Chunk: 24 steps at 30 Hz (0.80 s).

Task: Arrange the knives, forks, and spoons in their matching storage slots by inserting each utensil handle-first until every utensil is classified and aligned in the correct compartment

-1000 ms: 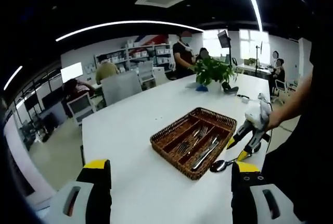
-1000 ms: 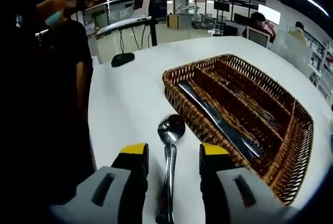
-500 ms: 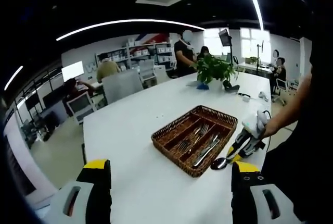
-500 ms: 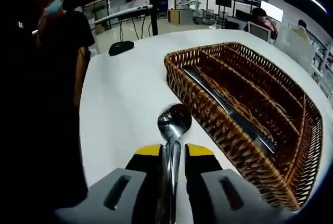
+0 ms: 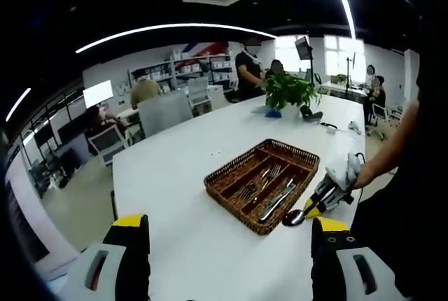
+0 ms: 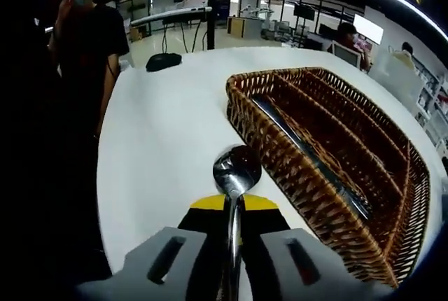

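the left gripper [image 5: 231, 259] is hanging wide open over a long white table [image 5: 175, 175] in an office with shelves [image 5: 189, 70]. a wicker tray [image 5: 262, 184] is lying on it, a plant [image 5: 287, 94] beyond. the right gripper [image 6: 233, 206] is clamping a spoon [image 6: 236, 175] just beside the tray's near wall.

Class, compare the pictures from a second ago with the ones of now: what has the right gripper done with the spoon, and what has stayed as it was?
The right gripper has closed: its jaws stood apart on either side of the spoon and are now shut on its handle. The spoon seems to remain on the white table beside the wicker tray. The left gripper stays open, held well back; the cutlery in the tray has not moved.
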Available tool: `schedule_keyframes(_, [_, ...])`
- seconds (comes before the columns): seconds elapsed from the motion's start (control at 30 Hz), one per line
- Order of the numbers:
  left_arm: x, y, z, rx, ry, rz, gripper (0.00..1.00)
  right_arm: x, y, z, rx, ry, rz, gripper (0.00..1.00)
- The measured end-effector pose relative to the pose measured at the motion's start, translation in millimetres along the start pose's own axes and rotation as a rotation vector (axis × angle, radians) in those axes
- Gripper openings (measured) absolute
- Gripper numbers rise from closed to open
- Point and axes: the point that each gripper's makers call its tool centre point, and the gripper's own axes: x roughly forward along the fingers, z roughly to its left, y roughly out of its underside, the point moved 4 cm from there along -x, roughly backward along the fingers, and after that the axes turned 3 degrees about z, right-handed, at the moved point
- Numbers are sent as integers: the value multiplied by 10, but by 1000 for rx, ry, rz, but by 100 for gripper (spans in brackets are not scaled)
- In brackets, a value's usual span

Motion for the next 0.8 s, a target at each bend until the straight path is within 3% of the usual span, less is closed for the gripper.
schedule_keyframes(0.4, [13,-35,-7,15,3,5,100,11,8,10,3,-12,-10,0])
schedule_keyframes(0.8, [35,-62,-53,13,4,-10,100,-214,-122,22,-10,-35,3,0])
